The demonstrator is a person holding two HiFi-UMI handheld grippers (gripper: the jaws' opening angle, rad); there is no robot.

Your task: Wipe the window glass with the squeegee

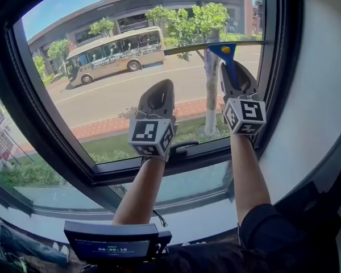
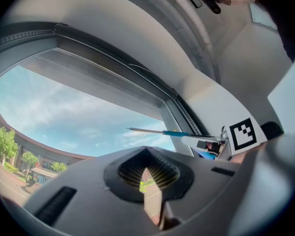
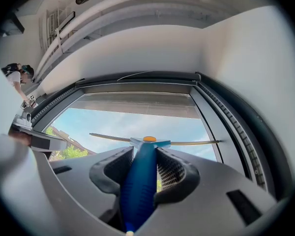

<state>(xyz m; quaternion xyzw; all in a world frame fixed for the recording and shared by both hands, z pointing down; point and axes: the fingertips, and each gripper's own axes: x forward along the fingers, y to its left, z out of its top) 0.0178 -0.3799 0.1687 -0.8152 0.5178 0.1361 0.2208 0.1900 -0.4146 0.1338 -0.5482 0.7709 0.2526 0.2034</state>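
Note:
The squeegee (image 1: 228, 60) has a blue handle and a thin blade that lies against the window glass (image 1: 102, 95) near its upper right corner. My right gripper (image 1: 235, 73) is shut on the handle, and the blade (image 3: 152, 141) spans crosswise above its jaws in the right gripper view. My left gripper (image 1: 158, 87) is held up before the glass to the left of it, shut and holding nothing. The left gripper view shows its jaws closed to a thin slit (image 2: 148, 167), with the squeegee blade (image 2: 157, 131) off to the right.
A dark window frame (image 1: 275, 67) borders the pane, with a white wall (image 1: 324, 95) to its right. Below are a sill bar (image 1: 159, 166) and a lower pane (image 1: 187, 186). A small screen device (image 1: 112, 244) sits at the bottom. A bus and trees show outside.

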